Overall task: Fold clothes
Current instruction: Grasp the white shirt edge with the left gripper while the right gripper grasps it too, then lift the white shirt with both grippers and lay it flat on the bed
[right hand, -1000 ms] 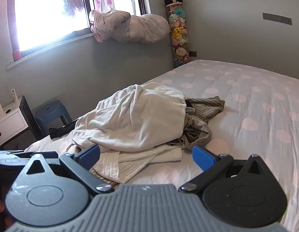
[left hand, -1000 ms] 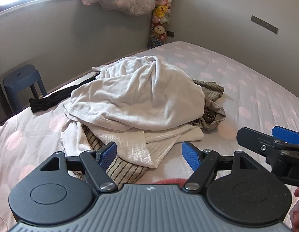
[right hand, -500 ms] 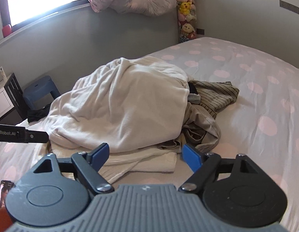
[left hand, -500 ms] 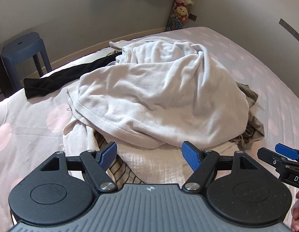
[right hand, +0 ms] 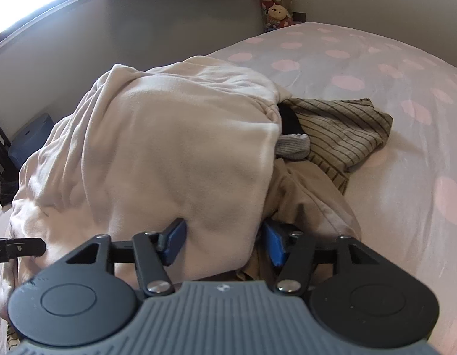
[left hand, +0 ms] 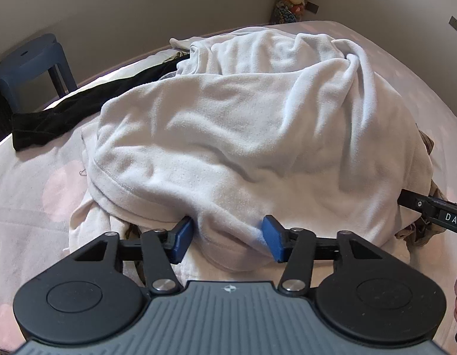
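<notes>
1. The white fleece top [left hand: 252, 136] sits on top of the clothes pile in the middle of the polka-dot bed [right hand: 391, 94].
2. The left claw [left hand: 227, 238] is at its near hem; the jaws have just been closing, with a bunch of hem between the blue pads, which look like they're squeezing it.
3. The right claw [right hand: 224, 242] is at the near right edge, also just been closing, fabric between the pads.
4. A striped garment [right hand: 343, 130] pokes out on the right, a black garment [left hand: 65, 115] trails off to the far left.
</notes>
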Motion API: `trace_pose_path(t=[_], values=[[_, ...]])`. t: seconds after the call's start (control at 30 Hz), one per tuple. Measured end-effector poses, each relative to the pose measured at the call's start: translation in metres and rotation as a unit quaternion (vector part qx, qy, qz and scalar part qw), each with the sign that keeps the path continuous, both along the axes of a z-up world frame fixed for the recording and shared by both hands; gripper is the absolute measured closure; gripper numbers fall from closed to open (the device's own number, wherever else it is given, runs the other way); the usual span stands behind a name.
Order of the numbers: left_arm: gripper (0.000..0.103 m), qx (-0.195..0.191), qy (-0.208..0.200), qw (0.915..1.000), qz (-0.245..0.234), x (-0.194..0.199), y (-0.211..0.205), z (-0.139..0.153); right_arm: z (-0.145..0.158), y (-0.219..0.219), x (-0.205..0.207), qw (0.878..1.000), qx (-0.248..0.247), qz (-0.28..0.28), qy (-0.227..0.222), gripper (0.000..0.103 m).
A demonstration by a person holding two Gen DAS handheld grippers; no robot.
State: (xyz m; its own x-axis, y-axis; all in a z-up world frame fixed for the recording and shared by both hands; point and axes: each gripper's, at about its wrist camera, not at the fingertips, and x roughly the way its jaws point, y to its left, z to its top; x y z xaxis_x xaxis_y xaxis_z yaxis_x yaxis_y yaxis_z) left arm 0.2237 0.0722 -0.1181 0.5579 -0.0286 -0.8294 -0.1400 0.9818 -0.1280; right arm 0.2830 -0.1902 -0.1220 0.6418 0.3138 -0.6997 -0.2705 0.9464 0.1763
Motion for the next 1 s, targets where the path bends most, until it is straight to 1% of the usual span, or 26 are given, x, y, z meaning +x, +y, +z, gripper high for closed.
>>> trace_pose_path(t=[0.03,0.07,0.1,0.13,0.17,0.2,0.27,0.4,0.57,0.67,0.73,0.8,0.9,0.93,1.0], values=[[0.070,0.008,-0.004,0.9999,-0.007,-0.001,-0.001,0.003,0.004,0.002,-0.003,1.000,-0.005,-0.002,-0.007,0.069],[0.073,0.011,-0.010,0.9998,-0.011,-0.003,-0.002,0.008,0.008,0.003,-0.006,1.000,-0.012,-0.005,-0.016,0.084],[0.075,0.014,-0.016,0.9997,-0.015,-0.005,-0.003,0.013,0.015,0.004,-0.010,0.999,-0.019,-0.008,-0.027,0.086],[0.080,0.014,-0.020,0.9995,-0.017,-0.008,-0.004,0.018,0.022,0.004,-0.015,0.999,-0.022,-0.009,-0.040,0.089],[0.085,0.013,-0.025,0.9994,-0.021,-0.009,-0.004,0.023,0.030,0.002,-0.019,0.998,-0.021,-0.012,-0.055,0.093],[0.087,0.012,-0.030,0.9992,-0.026,-0.011,-0.006,0.029,0.039,0.000,-0.024,0.997,-0.018,-0.014,-0.069,0.095],[0.091,0.008,-0.040,0.9985,-0.035,-0.014,-0.009,0.041,0.060,-0.004,-0.031,0.995,-0.008,-0.020,-0.101,0.096],[0.092,-0.012,-0.099,0.9932,-0.061,-0.025,-0.018,0.086,0.111,-0.013,-0.050,0.983,0.003,-0.031,-0.179,0.096],[0.092,-0.018,-0.168,0.9809,-0.096,-0.048,-0.037,0.151,0.174,-0.035,-0.085,0.964,0.020,-0.064,-0.257,0.096],[0.092,-0.021,-0.199,0.9718,-0.125,-0.067,-0.058,0.183,0.209,-0.054,-0.118,0.950,0.019,-0.082,-0.299,0.096],[0.092,-0.028,-0.209,0.9665,-0.146,-0.080,-0.073,0.198,0.222,-0.072,-0.137,0.947,0.021,-0.098,-0.305,0.096],[0.091,-0.034,-0.216,0.9613,-0.168,-0.093,-0.090,0.207,0.232,-0.095,-0.159,0.943,0.027,-0.121,-0.308,0.096],[0.090,-0.048,-0.216,0.9537,-0.204,-0.108,-0.115,0.210,0.234,-0.136,-0.196,0.932,0.017,-0.169,-0.319,0.096],[0.087,-0.055,-0.211,0.9513,-0.218,-0.112,-0.122,0.209,0.232,-0.151,-0.210,0.930,0.014,-0.184,-0.318,0.096],[0.085,-0.066,-0.202,0.9443,-0.251,-0.123,-0.141,0.208,0.227,-0.181,-0.238,0.924,0.007,-0.215,-0.315,0.096]])
